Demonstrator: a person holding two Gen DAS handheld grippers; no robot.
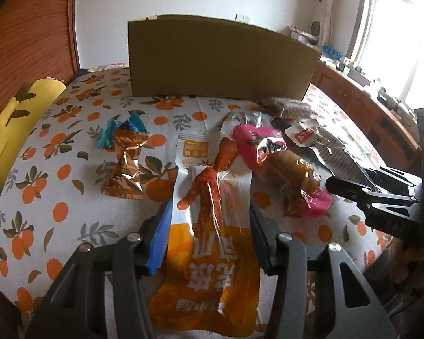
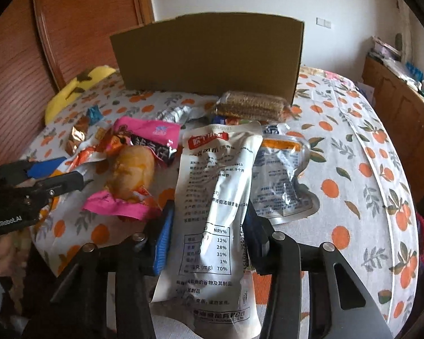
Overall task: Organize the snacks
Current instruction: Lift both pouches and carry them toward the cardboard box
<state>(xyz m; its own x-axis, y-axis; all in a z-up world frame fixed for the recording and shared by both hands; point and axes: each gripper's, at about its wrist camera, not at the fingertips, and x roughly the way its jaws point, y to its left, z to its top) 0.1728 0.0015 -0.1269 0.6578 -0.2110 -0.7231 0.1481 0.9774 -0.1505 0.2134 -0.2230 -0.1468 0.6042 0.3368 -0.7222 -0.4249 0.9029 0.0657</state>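
Note:
In the left wrist view my left gripper (image 1: 209, 220) is shut on an orange-and-white packet with a red chicken foot (image 1: 209, 197), fingers on both its sides. In the right wrist view my right gripper (image 2: 209, 223) is shut on a white packet with a nutrition label (image 2: 214, 197). A cardboard box (image 1: 220, 56) stands at the back; it also shows in the right wrist view (image 2: 209, 56). A pink-wrapped bun (image 2: 132, 175), a second silver pouch (image 2: 282, 175), a cracker pack (image 2: 251, 106), and a copper wrapper (image 1: 125, 166) with a blue one (image 1: 118, 130) lie on the table.
The table has an orange-print cloth (image 2: 353, 169). A yellow cushion (image 1: 17, 124) lies at the left edge. A wooden cabinet (image 2: 404, 107) runs along the right wall, a wooden door (image 2: 84, 28) stands behind. The other gripper shows at the left (image 2: 70, 180).

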